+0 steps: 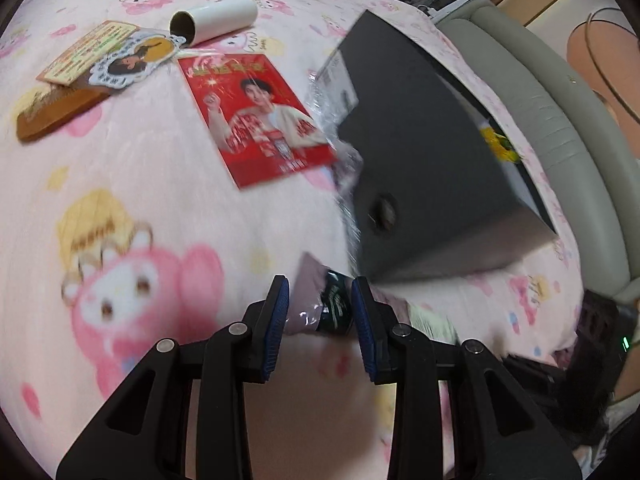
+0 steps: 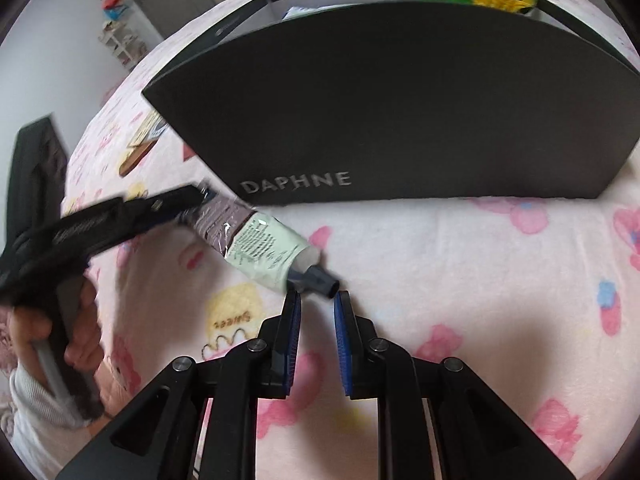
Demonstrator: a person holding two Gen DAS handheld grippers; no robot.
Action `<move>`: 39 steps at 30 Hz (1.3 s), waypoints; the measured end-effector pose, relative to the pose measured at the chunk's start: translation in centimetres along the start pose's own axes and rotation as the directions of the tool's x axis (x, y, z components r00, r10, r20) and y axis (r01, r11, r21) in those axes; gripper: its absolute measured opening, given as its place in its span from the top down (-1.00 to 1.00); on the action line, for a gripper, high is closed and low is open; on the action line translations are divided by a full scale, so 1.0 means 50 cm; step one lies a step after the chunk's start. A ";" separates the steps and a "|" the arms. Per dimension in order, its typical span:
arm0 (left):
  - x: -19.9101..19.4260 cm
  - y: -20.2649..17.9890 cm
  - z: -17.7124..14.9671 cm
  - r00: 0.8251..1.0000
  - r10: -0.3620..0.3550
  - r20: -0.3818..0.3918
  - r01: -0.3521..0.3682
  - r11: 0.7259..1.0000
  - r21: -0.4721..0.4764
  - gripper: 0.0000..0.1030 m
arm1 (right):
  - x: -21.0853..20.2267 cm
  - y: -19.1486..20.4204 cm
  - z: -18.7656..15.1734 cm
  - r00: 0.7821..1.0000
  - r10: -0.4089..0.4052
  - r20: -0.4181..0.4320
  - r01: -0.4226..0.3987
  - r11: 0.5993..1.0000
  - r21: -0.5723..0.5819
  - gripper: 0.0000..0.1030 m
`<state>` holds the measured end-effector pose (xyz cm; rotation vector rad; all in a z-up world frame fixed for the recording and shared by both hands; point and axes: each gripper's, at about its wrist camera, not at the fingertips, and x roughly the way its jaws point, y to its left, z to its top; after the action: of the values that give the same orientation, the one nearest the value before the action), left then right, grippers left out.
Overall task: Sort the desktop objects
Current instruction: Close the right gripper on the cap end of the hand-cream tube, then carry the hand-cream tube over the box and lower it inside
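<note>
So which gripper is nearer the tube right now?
Left. The left gripper grips the tube at its crimped end; the right gripper sits open just short of its cap.

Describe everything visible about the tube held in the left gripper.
The tube is a soft squeeze tube with a pale green printed body, a dark cap at one end and a crinkled, shiny mauve tail. The left gripper is shut on that tail end, so the tube juts out level, cap pointing towards the right gripper, whose open fingers sit just below the cap. It hangs above the pink blanket, in front of the black box; whether it touches either is unclear.
</note>
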<state>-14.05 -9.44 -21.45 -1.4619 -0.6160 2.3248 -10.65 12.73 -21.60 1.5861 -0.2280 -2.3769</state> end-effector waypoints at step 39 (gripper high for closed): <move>-0.140 -0.170 -0.015 0.981 -0.140 0.136 0.139 0.990 0.019 0.38 | -0.207 -0.046 0.078 0.963 0.097 0.252 -0.116 0.991 0.059 0.28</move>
<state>-10.03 -5.44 -11.98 -1.2208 -0.7192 2.3280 -10.81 18.07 -11.67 1.2655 -0.4452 -2.5039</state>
